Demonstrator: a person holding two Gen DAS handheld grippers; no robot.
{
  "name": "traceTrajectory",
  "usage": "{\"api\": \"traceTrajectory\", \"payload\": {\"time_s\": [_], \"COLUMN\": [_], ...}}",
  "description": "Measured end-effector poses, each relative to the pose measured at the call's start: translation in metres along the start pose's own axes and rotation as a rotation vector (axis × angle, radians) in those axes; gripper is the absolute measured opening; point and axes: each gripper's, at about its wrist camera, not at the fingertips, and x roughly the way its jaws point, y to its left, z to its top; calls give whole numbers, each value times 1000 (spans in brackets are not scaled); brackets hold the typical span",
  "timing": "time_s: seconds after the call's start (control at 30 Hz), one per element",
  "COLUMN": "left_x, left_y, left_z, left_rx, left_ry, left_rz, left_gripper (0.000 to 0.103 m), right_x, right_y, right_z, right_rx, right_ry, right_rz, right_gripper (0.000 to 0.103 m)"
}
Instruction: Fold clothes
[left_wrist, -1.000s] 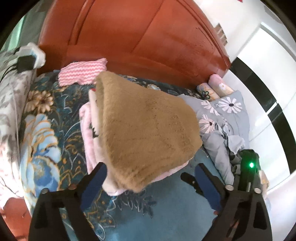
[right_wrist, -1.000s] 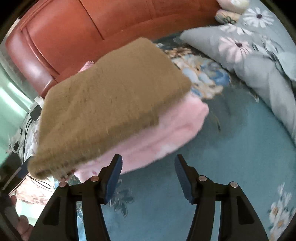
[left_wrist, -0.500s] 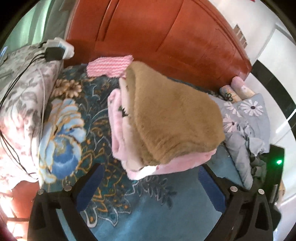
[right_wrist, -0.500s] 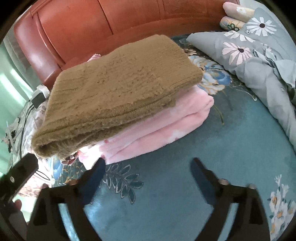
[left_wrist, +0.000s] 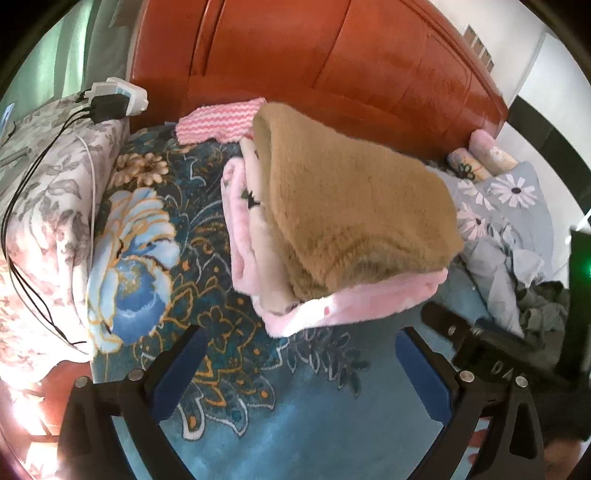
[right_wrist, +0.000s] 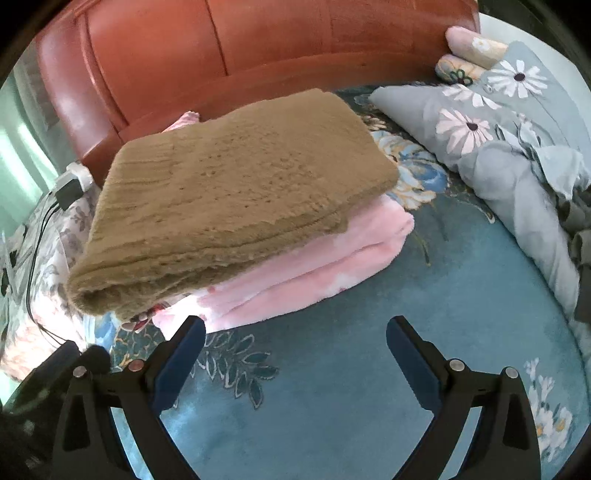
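Your left gripper (left_wrist: 299, 358) and right gripper (right_wrist: 295, 350): jaws wide apart, nothing held. Brown sweater (right_wrist: 236, 192) stacked on pink garment (right_wrist: 325, 254), frame centre.

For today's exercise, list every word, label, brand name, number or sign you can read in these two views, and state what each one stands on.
"DA": pale raised letters on the black body of the right hand-held gripper, seen in the left wrist view; the lettering is cut off and blurred, so the rest cannot be read.
Nothing else is legible: the brown folded garment, the pink folded garment and the white power strip show no readable text.
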Motion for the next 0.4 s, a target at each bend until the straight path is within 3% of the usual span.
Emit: {"api": "traceTrajectory", "payload": {"time_s": [0.13, 0.4], "left_x": [1, -10], "left_y": [-1, 2], "left_z": [-4, -3], "left_rx": [3, -20], "left_ry": [16, -30], "left_rz": [0, -12], "left_gripper": [103, 103], "right_x": [-5, -10], "right_y": [5, 9], "right_z": [2, 1], "right_rx": [-33, -24], "right_ry": [1, 7], "right_rz": [-17, -1], "right_gripper": [99, 99]}}
